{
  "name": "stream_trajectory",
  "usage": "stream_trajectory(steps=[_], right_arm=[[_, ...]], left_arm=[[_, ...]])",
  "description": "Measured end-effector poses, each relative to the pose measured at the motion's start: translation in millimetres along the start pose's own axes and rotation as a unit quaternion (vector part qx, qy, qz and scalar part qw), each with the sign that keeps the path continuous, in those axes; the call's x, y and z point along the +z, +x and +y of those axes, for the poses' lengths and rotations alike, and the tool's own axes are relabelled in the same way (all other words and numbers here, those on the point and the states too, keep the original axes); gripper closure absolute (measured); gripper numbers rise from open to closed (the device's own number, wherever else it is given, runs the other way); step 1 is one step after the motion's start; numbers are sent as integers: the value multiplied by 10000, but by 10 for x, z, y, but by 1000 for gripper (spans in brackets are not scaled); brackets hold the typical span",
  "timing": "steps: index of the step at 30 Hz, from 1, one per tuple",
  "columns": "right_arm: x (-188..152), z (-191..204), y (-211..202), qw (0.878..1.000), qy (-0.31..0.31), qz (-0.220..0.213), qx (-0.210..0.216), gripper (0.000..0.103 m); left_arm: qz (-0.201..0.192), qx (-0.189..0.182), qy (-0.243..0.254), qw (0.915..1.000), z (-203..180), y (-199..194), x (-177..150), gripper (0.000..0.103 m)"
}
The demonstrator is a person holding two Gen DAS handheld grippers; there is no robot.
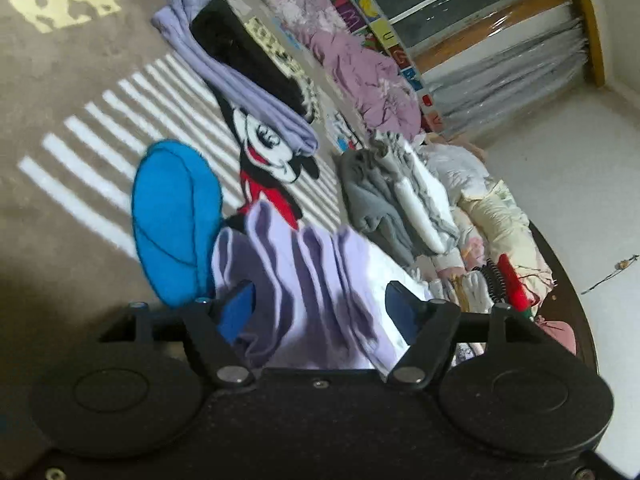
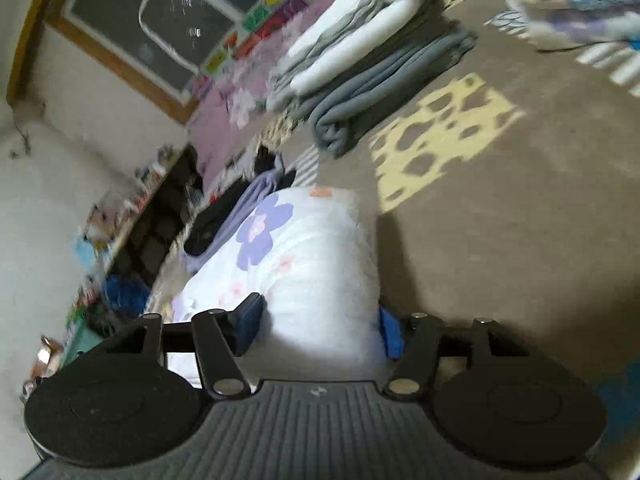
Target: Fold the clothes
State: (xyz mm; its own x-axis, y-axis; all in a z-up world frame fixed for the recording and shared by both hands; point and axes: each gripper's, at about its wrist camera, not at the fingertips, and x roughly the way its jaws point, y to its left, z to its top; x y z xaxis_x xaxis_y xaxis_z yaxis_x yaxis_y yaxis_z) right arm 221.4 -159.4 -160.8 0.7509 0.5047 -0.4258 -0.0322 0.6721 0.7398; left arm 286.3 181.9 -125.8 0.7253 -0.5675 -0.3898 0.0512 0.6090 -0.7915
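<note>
- The left gripper [image 1: 320,300] stands with its blue pads wide apart; lavender cloth [image 1: 304,276] bunches in folds between them, but whether the pads touch it cannot be told.
- The right gripper [image 2: 320,320] is likewise spread, a white garment with a purple flower [image 2: 312,248] lying between its fingers over the brown carpet [image 2: 500,220].
- Beyond the left gripper, a folded lavender garment [image 1: 248,80] rests on a cartoon-mouse rug [image 1: 272,148], a black garment [image 1: 248,52] on top of it.
- A blue patch [image 1: 172,220] lies just beside the lavender cloth.
- A grey-and-white folded pile [image 2: 372,68] sits well apart, probably blankets; the right view is blurred.
</note>
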Motion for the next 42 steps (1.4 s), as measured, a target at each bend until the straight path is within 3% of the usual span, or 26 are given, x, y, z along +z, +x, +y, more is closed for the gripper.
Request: stream_trajectory(steps=[8, 11, 15, 21, 24, 32, 42], right_arm=[[-91, -262, 154, 9968, 665, 112, 438, 26], [-162, -253, 235, 9960, 641, 188, 588, 26], [-205, -185, 309, 9960, 620, 141, 634, 36], [-234, -104, 184, 9966, 453, -93, 683, 51], [-180, -76, 61, 9962, 367, -238, 754, 52], [287, -124, -263, 9918, 150, -848, 949, 52], [1205, -774, -30, 9878, 410, -1247, 832, 52]], left_arm=[[159, -189, -230, 9994, 41, -26, -33, 22], [313, -279, -282, 9987, -5, 66, -83, 20], [272, -251, -83, 9993, -129, 164, -141, 19], [68, -80, 619, 9980, -347, 260, -197, 49], [-31, -290, 750, 9968, -442, 275, -182, 56], [-163, -716, 887, 9933, -825, 647, -166, 56], [28, -1086, 764, 9911, -1224, 1725, 18, 56]])
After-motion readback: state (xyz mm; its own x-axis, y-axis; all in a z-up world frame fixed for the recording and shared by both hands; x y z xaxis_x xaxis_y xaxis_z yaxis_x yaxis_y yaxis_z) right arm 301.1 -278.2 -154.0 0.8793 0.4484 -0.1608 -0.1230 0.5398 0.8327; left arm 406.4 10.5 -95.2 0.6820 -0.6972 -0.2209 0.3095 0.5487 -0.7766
